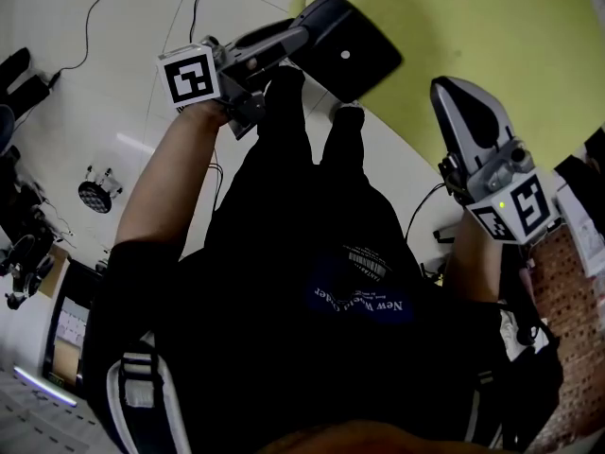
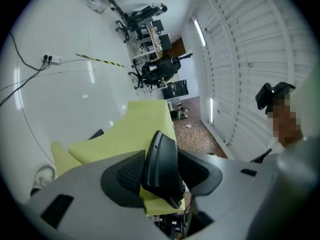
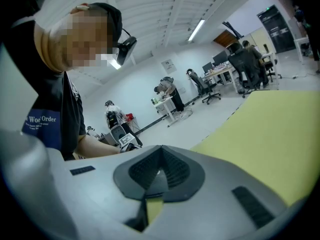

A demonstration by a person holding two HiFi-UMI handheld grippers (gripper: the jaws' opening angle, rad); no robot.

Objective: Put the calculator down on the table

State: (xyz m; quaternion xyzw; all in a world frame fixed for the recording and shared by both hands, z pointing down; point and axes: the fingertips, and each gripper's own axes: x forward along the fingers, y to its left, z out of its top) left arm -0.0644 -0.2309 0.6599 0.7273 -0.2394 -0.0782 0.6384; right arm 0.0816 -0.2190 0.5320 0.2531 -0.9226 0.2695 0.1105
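Note:
The black calculator [image 1: 345, 50] is at the tip of my left gripper [image 1: 301, 38], over the near edge of the yellow table [image 1: 492, 36]. In the left gripper view the calculator [image 2: 161, 166] stands edge-on between the jaws of that gripper [image 2: 161, 151]. It leans on the left pad, and a dark gap shows at the right pad. The jaws stand apart. My right gripper [image 1: 454, 93] hovers to the right beside the table, with its pads [image 3: 172, 171] closed together and nothing in them.
The person's black shirt [image 1: 321, 282] fills the middle of the head view. Cables [image 1: 90, 26] lie on the white floor. Office chairs and desks [image 2: 155, 69] stand beyond the table. Several people work at desks [image 3: 167, 96] in the distance.

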